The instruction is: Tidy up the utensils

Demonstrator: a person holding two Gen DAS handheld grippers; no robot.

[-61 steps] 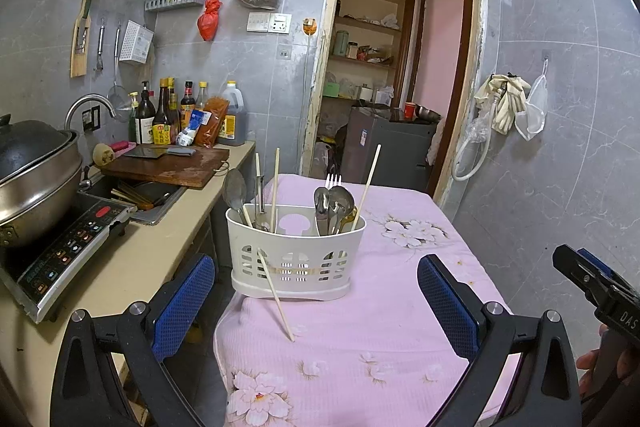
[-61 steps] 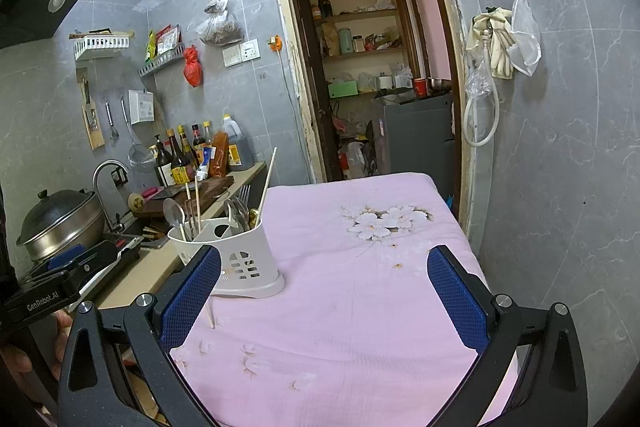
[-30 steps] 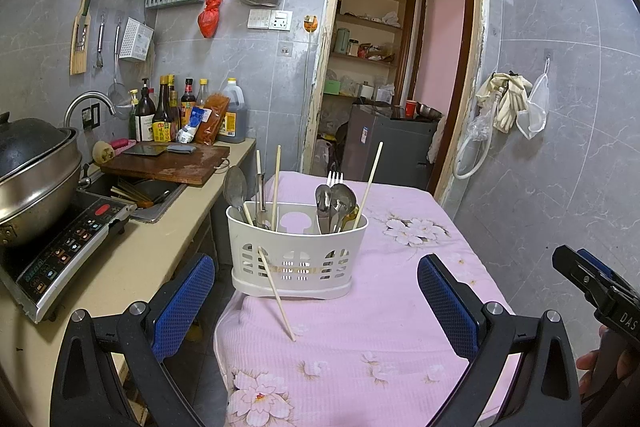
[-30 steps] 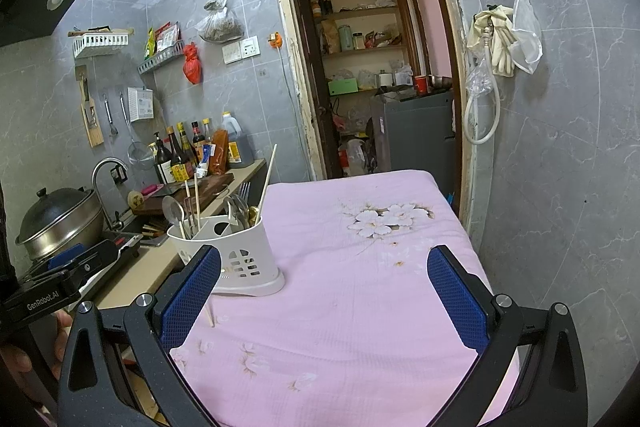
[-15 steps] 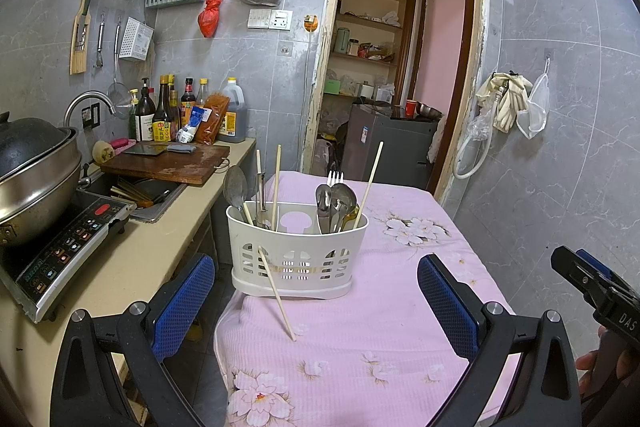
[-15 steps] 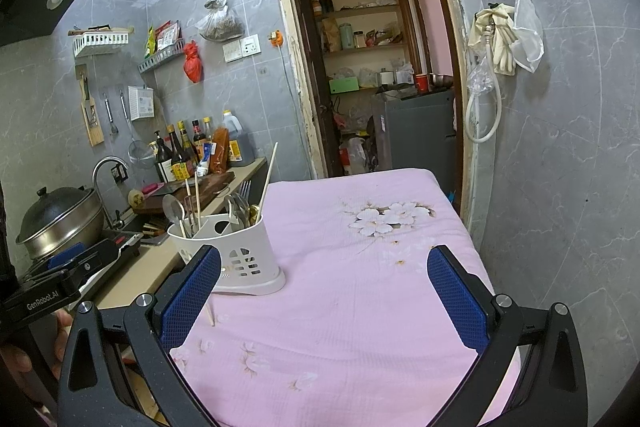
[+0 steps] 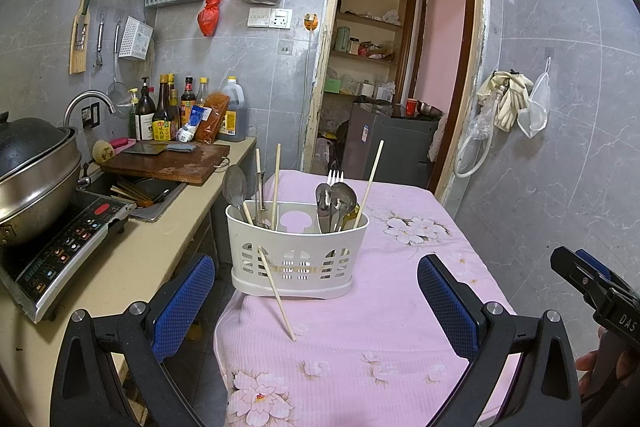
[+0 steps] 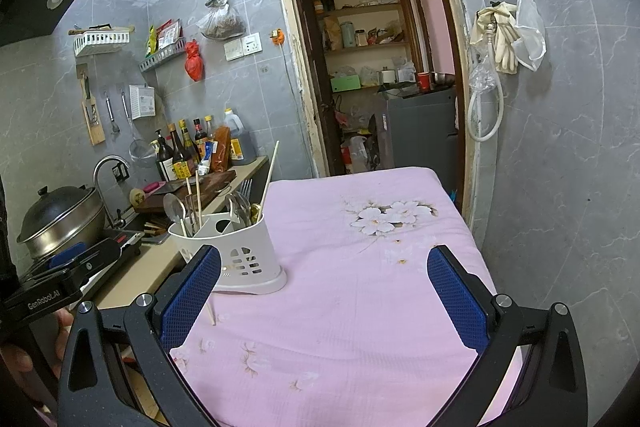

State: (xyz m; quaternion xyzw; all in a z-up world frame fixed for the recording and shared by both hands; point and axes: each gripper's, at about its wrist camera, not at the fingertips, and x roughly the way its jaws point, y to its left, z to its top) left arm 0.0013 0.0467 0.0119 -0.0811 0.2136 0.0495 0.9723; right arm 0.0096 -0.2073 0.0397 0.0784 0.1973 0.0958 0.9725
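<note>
White slotted utensil caddy (image 7: 297,251) on the pink-clothed desk (image 7: 372,339), one chopstick (image 7: 276,297) leaning outside; both grippers' fingers (image 7: 182,303) (image 8: 456,297) wide apart, empty.

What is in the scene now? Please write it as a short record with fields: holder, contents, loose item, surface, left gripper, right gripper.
holder: white utensil caddy, upright near the table's left edge
contents: spoons, a fork, chopsticks standing inside
loose item: one chopstick outside, leaning on the caddy front, tip on the cloth
surface: pink floral tablecloth
left gripper: open, empty, facing the caddy
right gripper: open, empty, over the cloth
</note>
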